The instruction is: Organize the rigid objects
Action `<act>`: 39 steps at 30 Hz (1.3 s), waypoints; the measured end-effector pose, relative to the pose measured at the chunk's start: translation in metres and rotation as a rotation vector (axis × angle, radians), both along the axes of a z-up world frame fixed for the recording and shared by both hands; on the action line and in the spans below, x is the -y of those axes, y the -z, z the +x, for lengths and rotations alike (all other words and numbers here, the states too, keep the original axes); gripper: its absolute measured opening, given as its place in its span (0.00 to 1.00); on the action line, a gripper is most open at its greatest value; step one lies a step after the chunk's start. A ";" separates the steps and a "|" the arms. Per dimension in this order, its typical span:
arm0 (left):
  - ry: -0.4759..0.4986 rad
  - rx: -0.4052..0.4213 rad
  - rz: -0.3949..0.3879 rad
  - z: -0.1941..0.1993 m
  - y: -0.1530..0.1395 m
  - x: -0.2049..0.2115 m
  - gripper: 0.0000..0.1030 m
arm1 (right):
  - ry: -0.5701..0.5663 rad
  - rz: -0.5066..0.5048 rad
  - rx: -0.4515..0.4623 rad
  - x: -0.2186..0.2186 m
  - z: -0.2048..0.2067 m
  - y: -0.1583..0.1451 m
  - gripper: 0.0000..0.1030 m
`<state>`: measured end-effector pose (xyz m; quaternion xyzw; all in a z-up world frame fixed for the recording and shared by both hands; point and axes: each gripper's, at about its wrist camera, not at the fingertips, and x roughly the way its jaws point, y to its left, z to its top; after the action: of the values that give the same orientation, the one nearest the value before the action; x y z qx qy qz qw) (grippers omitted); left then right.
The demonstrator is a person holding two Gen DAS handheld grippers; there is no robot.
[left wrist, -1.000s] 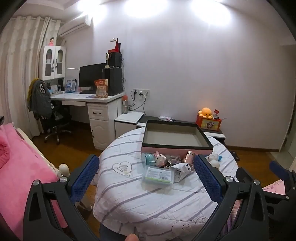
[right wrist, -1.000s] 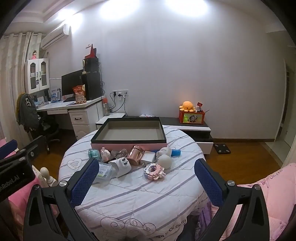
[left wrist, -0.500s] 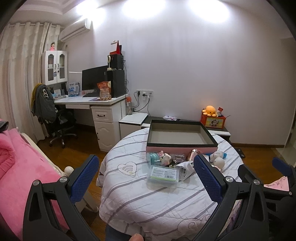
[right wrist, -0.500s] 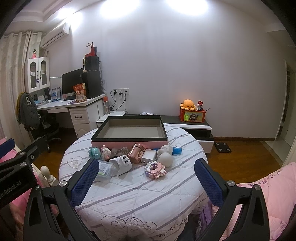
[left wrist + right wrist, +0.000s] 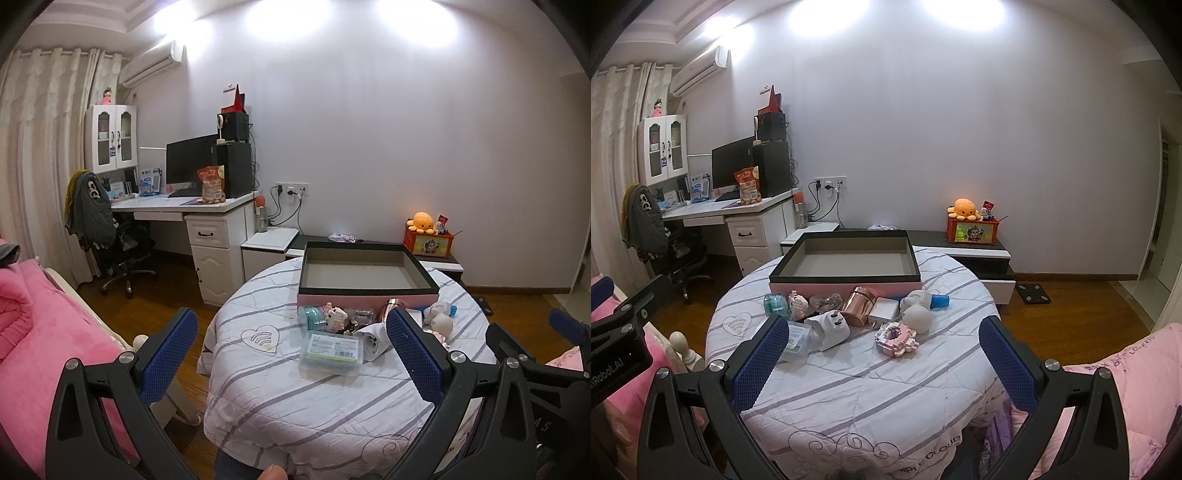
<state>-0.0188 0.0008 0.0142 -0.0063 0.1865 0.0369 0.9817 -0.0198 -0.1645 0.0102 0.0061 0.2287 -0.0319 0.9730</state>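
Both tools are up and waiting: the left gripper [image 5: 291, 360] has its blue pads spread wide with nothing between them, and the right gripper [image 5: 881, 363] is just as wide and just as empty, both held back from the round table [image 5: 849, 398] and above its near edge. So by my read this is the opening step, nothing picked yet, the approach not begun. Closest on the striped cloth sits the pink brick model [image 5: 895, 338], alone and well placed for the right side; left of it the white plug adapter [image 5: 831, 328] lies touching the clear plastic case [image 5: 330, 349], which carries a green-and-white label and a barcode (the print is too small to read). Behind them come the rose-gold tin [image 5: 858, 301] on its side, the white charger block [image 5: 884, 312], a white figurine [image 5: 916, 314], a blue cylinder [image 5: 940, 301] and the teal round container [image 5: 775, 304], all bunched just in front of the pink box [image 5: 846, 286]. That box stands open and empty at the far side, surely the destination. The next move calls for choosing one piece, lowering over it with jaws straddling, then closing. Readable writing: "LOUD" on the cloth hem, and "nRobot.AI" on the left tool's body.
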 end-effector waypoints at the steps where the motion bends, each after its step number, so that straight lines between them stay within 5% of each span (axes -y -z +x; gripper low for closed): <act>1: 0.000 0.000 0.000 0.000 0.000 0.000 1.00 | 0.000 0.000 0.000 0.000 -0.001 0.000 1.00; 19: -0.005 -0.006 0.004 0.004 0.004 -0.005 1.00 | -0.006 -0.014 -0.025 -0.003 0.015 0.002 1.00; 39: -0.012 -0.090 0.001 0.065 0.007 0.004 1.00 | -0.047 0.007 -0.124 0.006 0.070 0.009 1.00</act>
<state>0.0464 -0.0036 0.0068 -0.0054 0.2303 0.0433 0.9721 0.0503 -0.1705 0.0011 0.0022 0.2889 -0.0088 0.9573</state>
